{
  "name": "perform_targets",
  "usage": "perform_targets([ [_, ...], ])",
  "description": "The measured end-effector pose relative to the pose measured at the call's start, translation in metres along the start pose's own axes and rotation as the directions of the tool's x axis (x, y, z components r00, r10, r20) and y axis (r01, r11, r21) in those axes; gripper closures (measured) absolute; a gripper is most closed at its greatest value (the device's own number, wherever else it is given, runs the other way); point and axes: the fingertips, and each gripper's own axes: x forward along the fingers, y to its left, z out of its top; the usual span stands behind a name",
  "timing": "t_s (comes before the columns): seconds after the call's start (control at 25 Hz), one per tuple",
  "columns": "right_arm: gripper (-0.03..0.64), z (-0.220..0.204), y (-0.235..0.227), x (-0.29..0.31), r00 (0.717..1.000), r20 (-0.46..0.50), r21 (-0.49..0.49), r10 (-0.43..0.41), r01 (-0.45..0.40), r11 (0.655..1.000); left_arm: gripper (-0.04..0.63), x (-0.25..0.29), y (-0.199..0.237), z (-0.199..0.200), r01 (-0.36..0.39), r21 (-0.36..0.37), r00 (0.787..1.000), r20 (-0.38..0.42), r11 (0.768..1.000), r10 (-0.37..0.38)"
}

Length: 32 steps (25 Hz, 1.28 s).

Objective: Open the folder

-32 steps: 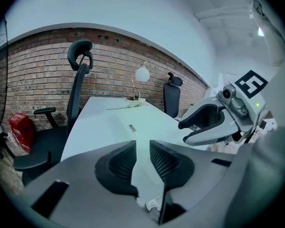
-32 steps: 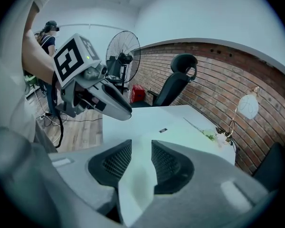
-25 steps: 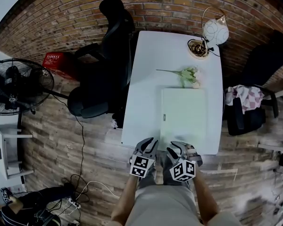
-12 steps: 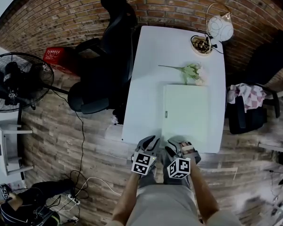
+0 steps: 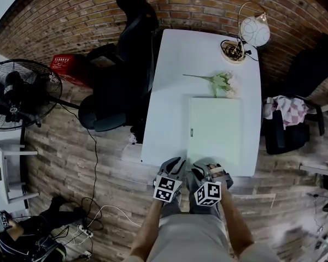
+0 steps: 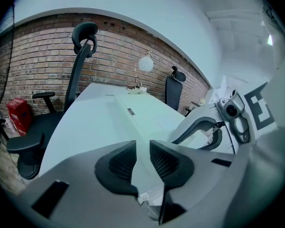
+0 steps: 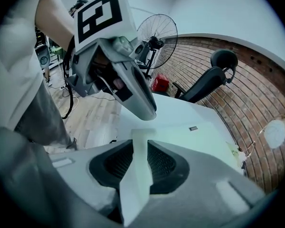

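A pale green folder [image 5: 214, 129] lies shut on the near right part of the white table [image 5: 169, 91], with a small label [image 5: 191, 132] on its left edge. My right gripper [image 5: 208, 167] is at the folder's near edge. In the right gripper view a pale green strip of that edge [image 7: 138, 175] stands between the pads of the right gripper [image 7: 140, 163], and the closing jaws touch it on both sides. My left gripper [image 5: 175, 165] hovers just left of it over the table's near edge. Its jaws [image 6: 142, 158] stand a narrow gap apart with nothing between them.
A bunch of pale flowers [image 5: 221, 83] lies just beyond the folder, with a round lamp [image 5: 253, 30] at the far right corner. A black office chair [image 5: 123, 64] stands left of the table, a fan [image 5: 16, 94] farther left, and a dark chair with cloth [image 5: 284, 121] on the right.
Both grippers have sunk slightly toward the table's near edge. The right gripper has rolled a little at the folder's edge. The folder has not moved.
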Motion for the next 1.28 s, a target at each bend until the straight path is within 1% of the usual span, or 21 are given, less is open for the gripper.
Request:
perform_targets([
  [0.2,0.556,0.004,0.001,-0.007,0.999,0.031,0.044,0.024,-0.025,0.999,0.512,0.001,0.0,-0.003,0.002,0.0,1.0,-0.001,1.0,-0.002],
  [0.28,0.582,0.008,-0.003,-0.01,0.998,0.055,0.071,0.019,-0.023,0.997,0.512,0.002,0.0,-0.001,0.003,0.004,1.0,0.001,1.0,-0.003],
  [0.36,0.59,0.013,-0.007,-0.014,0.997,0.071,0.089,0.008,-0.015,0.996,0.511,0.003,0.0,-0.005,0.004,0.008,1.0,-0.009,1.0,-0.004],
  [0.6,0.595,0.018,-0.01,-0.019,0.997,0.081,0.115,-0.014,0.005,0.993,0.512,0.005,-0.002,-0.008,0.016,0.009,1.0,-0.018,1.0,-0.016],
  [0.76,0.597,0.021,-0.012,-0.022,0.996,0.089,0.128,-0.03,0.018,0.992,0.511,0.007,-0.004,-0.012,0.024,0.015,0.999,-0.039,1.0,-0.023],
  [0.96,0.6,0.023,-0.015,-0.027,0.994,0.097,0.147,-0.053,0.039,0.988,0.505,0.01,-0.002,-0.013,0.028,0.009,0.999,-0.038,1.0,-0.028],
  [1.12,0.601,0.026,-0.017,-0.032,0.992,0.102,0.155,-0.07,0.054,0.986,0.487,0.009,-0.004,-0.009,0.041,0.012,0.999,-0.037,0.999,-0.04],
  [1.28,0.603,0.028,-0.019,-0.034,0.991,0.103,0.161,-0.086,0.069,0.985,0.482,0.009,-0.004,-0.002,0.034,0.03,0.999,-0.033,0.999,-0.033],
])
